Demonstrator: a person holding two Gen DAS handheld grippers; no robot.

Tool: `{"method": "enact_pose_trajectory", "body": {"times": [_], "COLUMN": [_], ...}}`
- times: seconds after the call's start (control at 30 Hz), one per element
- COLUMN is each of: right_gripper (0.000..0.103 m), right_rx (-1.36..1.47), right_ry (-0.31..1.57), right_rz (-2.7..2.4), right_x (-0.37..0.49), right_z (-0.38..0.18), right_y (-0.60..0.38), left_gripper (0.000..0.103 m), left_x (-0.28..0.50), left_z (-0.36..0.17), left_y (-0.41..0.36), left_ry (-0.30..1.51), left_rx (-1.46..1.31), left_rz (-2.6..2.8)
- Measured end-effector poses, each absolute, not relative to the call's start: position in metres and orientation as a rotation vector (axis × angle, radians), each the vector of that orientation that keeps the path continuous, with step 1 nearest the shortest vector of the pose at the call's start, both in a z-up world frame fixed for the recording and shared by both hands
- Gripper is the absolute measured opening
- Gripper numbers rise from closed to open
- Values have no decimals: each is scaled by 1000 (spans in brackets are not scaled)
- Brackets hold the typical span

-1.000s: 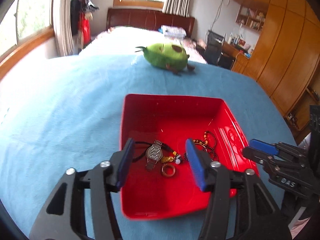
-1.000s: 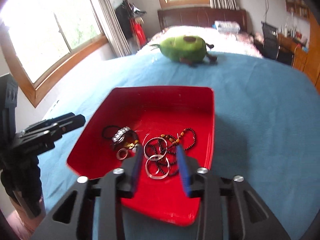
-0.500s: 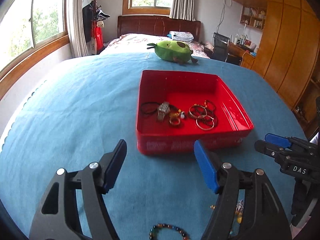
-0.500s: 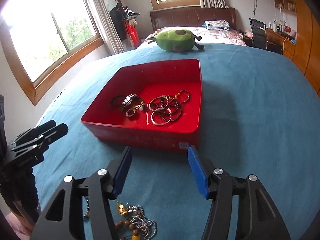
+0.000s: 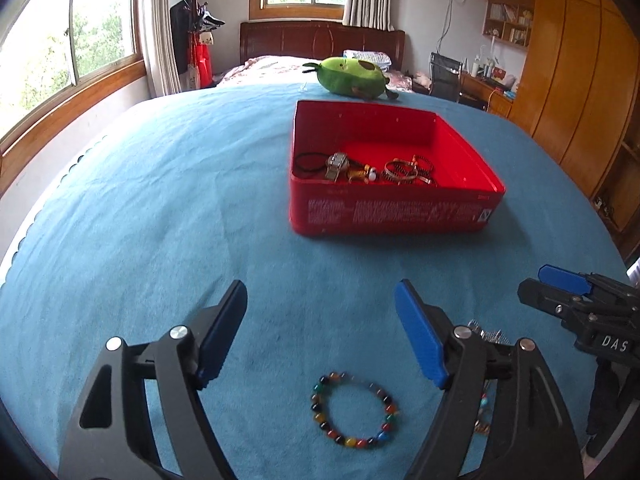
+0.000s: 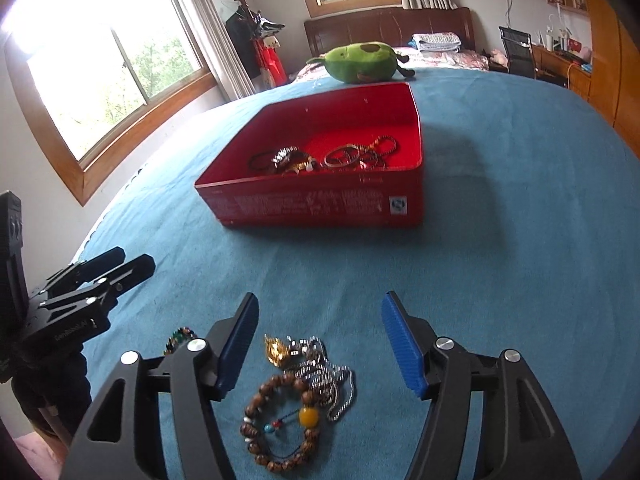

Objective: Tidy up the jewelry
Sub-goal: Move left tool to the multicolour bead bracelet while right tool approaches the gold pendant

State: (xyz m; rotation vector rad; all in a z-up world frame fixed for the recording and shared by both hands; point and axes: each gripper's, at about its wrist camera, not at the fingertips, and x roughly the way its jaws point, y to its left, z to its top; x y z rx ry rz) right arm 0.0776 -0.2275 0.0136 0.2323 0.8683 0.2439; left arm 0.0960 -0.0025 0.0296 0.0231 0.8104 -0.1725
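Observation:
A red box (image 5: 392, 208) stands on the blue blanket and holds a watch (image 5: 336, 164), bangles (image 5: 404, 170) and bead strings. My left gripper (image 5: 320, 292) hovers short of the box, jaws opening, with nothing between the pads. A colourful bead bracelet (image 5: 318, 404) lies on the blanket under and between its fingers. My right gripper (image 6: 320, 304) is beside it, jaws also opening and empty. Beneath it lie a wooden bead bracelet (image 6: 250, 412) with a yellow bead, a silver chain (image 6: 328, 380) and a gold pendant (image 6: 278, 350). The red box (image 6: 312, 204) lies ahead of them.
A green avocado plush (image 5: 352, 76) lies beyond the box. The blue blanket (image 5: 160, 200) spreads wide on the left. Windows line the left wall; a wooden wardrobe (image 5: 580, 80) and a desk stand on the right. The other gripper (image 5: 536, 284) shows at the right edge.
Both grippers drew back from over the red box to the near side of the blanket. Their jaws spread wider. Loose jewelry on the blanket came into view under them.

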Motion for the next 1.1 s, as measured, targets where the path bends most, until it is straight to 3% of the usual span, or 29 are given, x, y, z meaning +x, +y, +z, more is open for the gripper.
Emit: {"method": "enact_pose_trajectory", "body": {"times": [0.17,0.3,0.37,0.7,0.83,1.0,1.07,1.1], "right_gripper": [75,92,99,99,99,99,95,87], "right_rx": [254,260,279,294,283,255,263,269], "right_ry": [896,914,923,929,924,925,930,938], "right_rz": [234,222,216,219,229,247,276,292], "right_x": [69,64,62,55,53,55,59,62], "right_z": [1,-5,-7,-7,-5,-5,-7,-9], "right_y": [-231,-233,-236,-240,-236,-232,-232,-232], "left_gripper": [78,79,85,85,79,60,47,44], "left_x": [89,81,76,58,61,70,74,76], "left_z": [13,4,0,-21,-30,-40,-39,-40], "left_y": [12,17,18,13,11,14,18,20], "left_ry": [888,923,948,1069,1112,1131,1127,1127], "left_rx": [14,18,23,48,56,71,69,66], "left_rz": [-169,-168,-174,-220,-218,-189,-168,-169]}}
